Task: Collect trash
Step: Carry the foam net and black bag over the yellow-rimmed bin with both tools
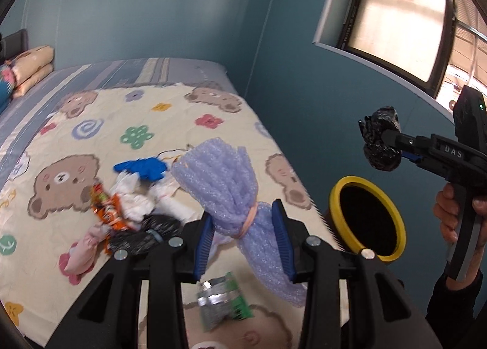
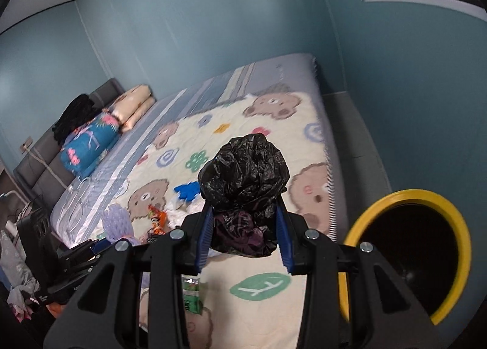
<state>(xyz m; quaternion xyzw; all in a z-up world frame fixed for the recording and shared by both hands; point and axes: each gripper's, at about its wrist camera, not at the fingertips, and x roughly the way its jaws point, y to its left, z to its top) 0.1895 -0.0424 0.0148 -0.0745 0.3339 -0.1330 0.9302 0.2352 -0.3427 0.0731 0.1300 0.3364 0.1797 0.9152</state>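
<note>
The left gripper (image 1: 246, 239) has its 2 fingers clamped on a purple foam bundle (image 1: 225, 184); the right gripper (image 2: 246, 239) pinches a black bag (image 2: 246, 187) near the yellow-rimmed bin (image 2: 456, 221).

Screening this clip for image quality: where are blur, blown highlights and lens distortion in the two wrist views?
Left wrist: window overexposed, its frame bowed by the fisheye; trash pile and green wrapper smeared; purple foam bundle in the left gripper fairly sharp. Right wrist: yellow-rimmed bin edge blurred, black bag in the right gripper crisp, dark vignette corners.
</note>
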